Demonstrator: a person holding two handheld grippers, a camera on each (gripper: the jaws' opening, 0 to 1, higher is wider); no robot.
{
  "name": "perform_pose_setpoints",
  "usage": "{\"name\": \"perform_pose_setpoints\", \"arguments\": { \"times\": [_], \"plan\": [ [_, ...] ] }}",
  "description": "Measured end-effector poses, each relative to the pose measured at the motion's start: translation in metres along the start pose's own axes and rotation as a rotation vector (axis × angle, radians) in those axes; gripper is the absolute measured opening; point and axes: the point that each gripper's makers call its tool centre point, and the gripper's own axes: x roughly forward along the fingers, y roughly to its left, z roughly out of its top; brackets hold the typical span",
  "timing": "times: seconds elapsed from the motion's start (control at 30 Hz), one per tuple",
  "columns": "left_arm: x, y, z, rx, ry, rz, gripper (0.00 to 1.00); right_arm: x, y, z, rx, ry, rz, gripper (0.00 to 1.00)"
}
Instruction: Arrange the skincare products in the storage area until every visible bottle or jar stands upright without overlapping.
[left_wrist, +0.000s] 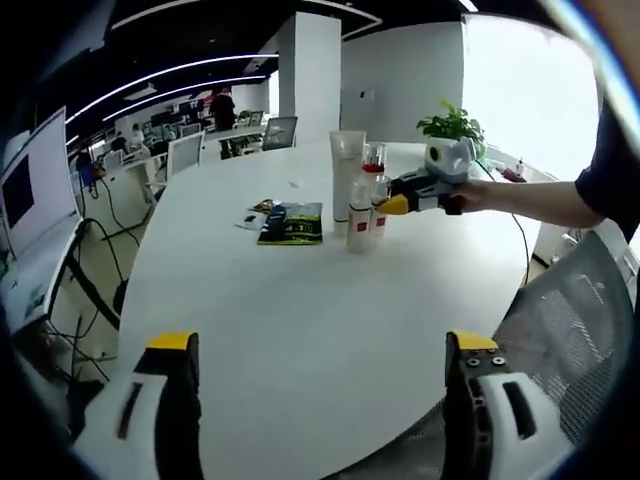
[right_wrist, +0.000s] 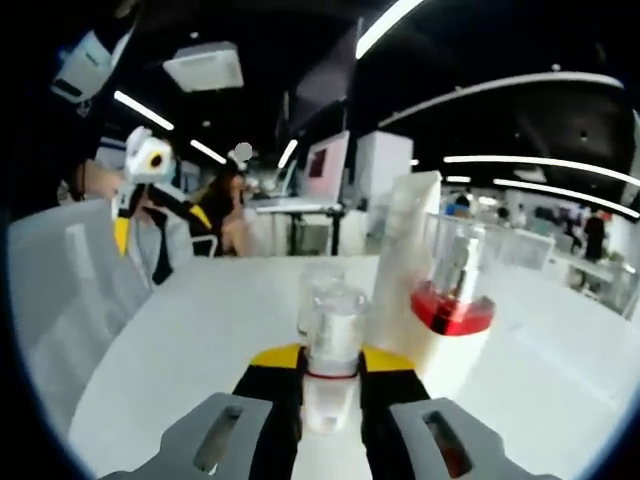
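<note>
Clear small bottle (right_wrist: 330, 345) with a red band stood on the white table (left_wrist: 300, 330), squeezed between the right gripper's (right_wrist: 330, 385) jaws. A tall white tube (right_wrist: 410, 260) and a red-bottomed bottle (right_wrist: 455, 285) stood just beside it. Well apart, the left gripper (left_wrist: 320, 365) hung wide open over the table.
</note>
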Motion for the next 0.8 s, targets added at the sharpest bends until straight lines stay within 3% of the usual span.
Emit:
{"name": "perform_pose_setpoints", "arguments": {
  "times": [0.1, 0.57, 0.8],
  "plan": [
    [0.000, 0.000, -0.002, -0.001, 0.008, -0.001, 0.97, 0.001, 0.000, -0.009, 0.003, 0.034, 0.008, 0.15],
    [0.001, 0.000, -0.003, -0.007, 0.015, -0.005, 0.98, 0.001, -0.006, -0.016, 0.021, 0.052, -0.004, 0.18],
    [0.000, 0.000, -0.004, -0.014, 0.015, -0.004, 0.98, -0.010, -0.004, -0.022, 0.030, 0.108, -0.020, 0.22]
  ]
}}
